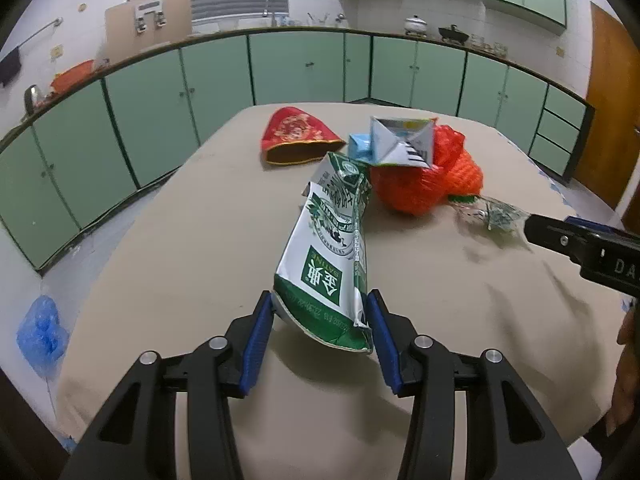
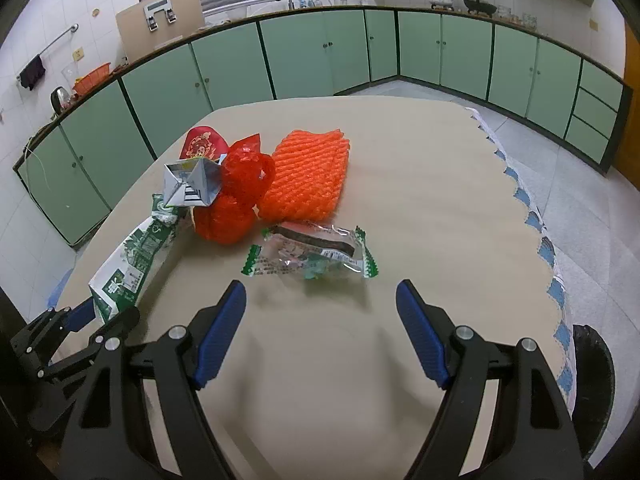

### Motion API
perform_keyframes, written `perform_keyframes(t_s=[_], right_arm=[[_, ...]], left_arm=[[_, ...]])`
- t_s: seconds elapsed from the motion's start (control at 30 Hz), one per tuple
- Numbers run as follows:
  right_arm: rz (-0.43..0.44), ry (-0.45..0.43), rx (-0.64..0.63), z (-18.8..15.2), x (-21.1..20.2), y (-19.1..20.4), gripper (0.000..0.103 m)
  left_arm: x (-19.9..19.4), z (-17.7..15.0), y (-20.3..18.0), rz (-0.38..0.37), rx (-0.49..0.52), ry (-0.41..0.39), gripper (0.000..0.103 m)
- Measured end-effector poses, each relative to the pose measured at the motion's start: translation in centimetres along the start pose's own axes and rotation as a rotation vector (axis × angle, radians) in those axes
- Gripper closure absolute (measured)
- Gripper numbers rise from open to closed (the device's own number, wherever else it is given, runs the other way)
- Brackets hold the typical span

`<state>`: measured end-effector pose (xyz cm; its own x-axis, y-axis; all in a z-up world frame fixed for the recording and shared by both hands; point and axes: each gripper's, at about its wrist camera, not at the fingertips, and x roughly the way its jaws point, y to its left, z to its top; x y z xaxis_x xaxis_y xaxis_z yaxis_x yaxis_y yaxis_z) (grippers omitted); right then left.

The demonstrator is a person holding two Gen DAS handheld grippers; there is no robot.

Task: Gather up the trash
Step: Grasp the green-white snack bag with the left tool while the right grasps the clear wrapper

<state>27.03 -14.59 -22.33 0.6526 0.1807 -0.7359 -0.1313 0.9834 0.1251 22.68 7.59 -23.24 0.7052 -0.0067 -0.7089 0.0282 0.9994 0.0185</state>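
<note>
A crushed green-and-white milk carton (image 1: 324,248) lies lengthwise over the beige tablecloth, and my left gripper (image 1: 320,304) is shut on its near end, both blue pads pressing its sides. From the right wrist view the same carton (image 2: 128,264) slants down into the left gripper (image 2: 106,312). My right gripper (image 2: 320,290) stands open above the cloth with nothing between its fingers. Just beyond it lies a clear wrapper with green ends (image 2: 310,256). Further back are an orange foam net (image 2: 308,176), a red mesh bag (image 2: 240,188) and a flattened grey carton (image 2: 192,184).
A red embroidered pouch (image 1: 298,134) and a small blue box (image 1: 358,148) lie near the table's far side. A blue plastic bag (image 1: 40,332) sits on the floor at the left. A black bin (image 2: 592,380) stands past the table's right edge (image 2: 520,200). Green cabinets line the walls.
</note>
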Motion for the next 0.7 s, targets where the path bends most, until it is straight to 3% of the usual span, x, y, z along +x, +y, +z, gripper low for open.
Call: perform_keyframes(t_s=[0.7], right_arm=[[-0.012, -0.012, -0.015, 1.0, 1.4, 0.7, 0.027]], left_arm=[[-0.6, 2.4, 2.4, 0.041, -0.062, -0.089, 0.056]])
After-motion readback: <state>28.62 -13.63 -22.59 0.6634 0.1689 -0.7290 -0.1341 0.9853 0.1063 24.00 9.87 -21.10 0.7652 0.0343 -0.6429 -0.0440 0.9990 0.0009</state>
